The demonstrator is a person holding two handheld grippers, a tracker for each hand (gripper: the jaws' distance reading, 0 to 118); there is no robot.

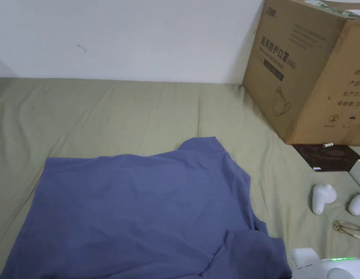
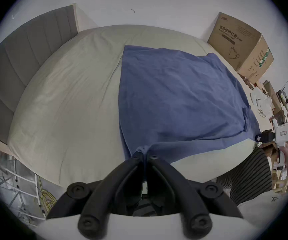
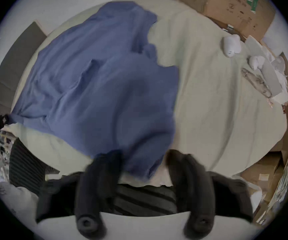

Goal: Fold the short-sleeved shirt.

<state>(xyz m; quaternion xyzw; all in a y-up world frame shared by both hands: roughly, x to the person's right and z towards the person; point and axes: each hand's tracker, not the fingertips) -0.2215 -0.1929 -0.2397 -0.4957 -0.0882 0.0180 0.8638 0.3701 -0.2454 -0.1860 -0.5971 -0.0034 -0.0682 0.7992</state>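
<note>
Head view looks down at the bed (image 1: 103, 109) — both gripper views skim it low.

A pale green sheet (image 1: 121, 109) covered the bed, which stood against a plain white wall (image 1: 121, 36); a grey padded headboard (image 2: 27, 53) rose at one end; a large cardboard box (image 1: 306, 72) sat in the corner.

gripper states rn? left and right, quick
Left gripper: shut on the blue shirt at its near edge.
Right gripper: open, jaws apart over the shirt, gripping nothing.
</note>
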